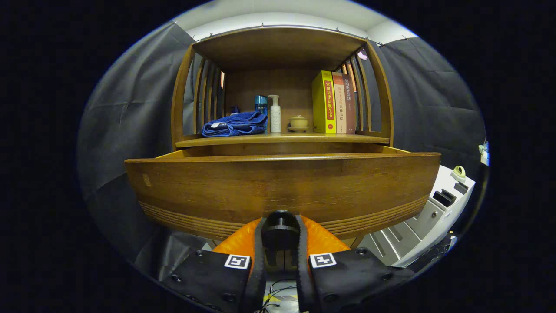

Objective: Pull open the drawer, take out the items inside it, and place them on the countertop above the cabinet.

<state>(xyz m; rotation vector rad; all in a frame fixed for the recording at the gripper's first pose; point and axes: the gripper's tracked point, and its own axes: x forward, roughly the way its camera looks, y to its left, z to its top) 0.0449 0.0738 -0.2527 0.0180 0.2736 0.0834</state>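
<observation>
Drawer [282,187]: wooden, wide curved front with grooved lines along its lower edge, fills the centre of the frame just beyond the fingers. It stands pulled out from the cabinet; its top rim shows but the inside is hidden behind the front panel, so contents cannot be told.

Knob [280,230]: dark, round, at lower centre of the drawer front. The gripper [280,243] has its jaws closed on this knob, one finger pressing each side.

Table [282,139], the cabinet's top surface, lies directly above and behind the drawer, in the upper centre. It sits under a wooden canopy with slatted sides. On it, from left to right:
- folded blue towel [235,124], lying flat at the left
- blue bottle [260,104] upright behind the towel's right end
- white pump bottle [275,114] upright, just beside the towel
- small tan lidded cup [298,122] on a saucer, centre
- three books [333,102] upright at the right, the yellow one nearest the cup, the others against the right slats

Most of the table's front edge is bare, open between towel and books.

Lower right of the frame: white unit [434,208] with drawers, standing apart from the cabinet, small items on its top.
</observation>
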